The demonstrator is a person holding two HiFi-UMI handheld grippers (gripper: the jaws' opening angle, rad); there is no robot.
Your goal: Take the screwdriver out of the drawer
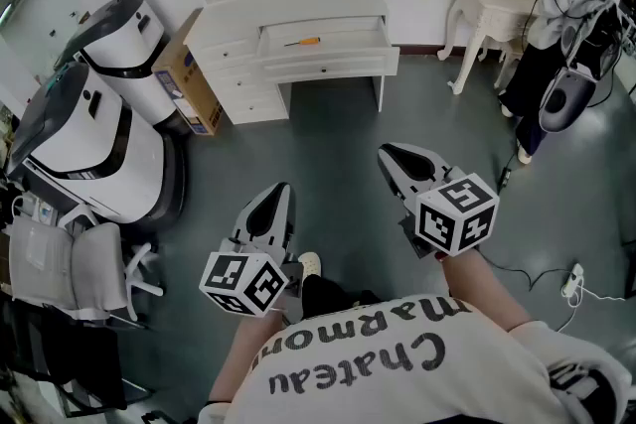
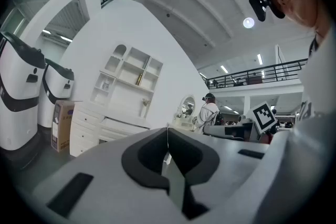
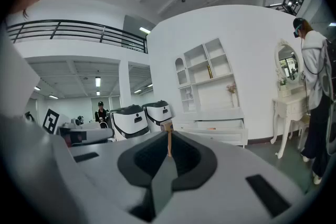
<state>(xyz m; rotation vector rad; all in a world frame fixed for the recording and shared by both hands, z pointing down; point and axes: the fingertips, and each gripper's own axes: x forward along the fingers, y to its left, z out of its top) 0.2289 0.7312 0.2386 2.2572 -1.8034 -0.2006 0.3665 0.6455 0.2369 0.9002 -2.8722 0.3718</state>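
Starting at the left: got the left tool (image 1: 277,191) held low over the floor, jaws pressed together with nothing between them. Can spot the white worktop (image 1: 298,10) well ahead across the floor, its drawer (image 1: 328,65) already pulled out and the screwdriver (image 1: 301,42) lying flat inside, a bit left of the middle. Over on the right, same story with the right tool (image 1: 390,154): closed tight, empty, tipped slightly down. So nothing grabbed yet, and the job right now is probably just getting closer. Best to walk up square to the drawer, spread the jaws before reaching in, come down over the fat handle rather than the skinny shaft, pinch across it, then lift straight up clear of the drawer front. As for the screwdriver itself: slim, with a thin dark shaft on the left end and an orange handle on the right. Too small from here to make out the tip.
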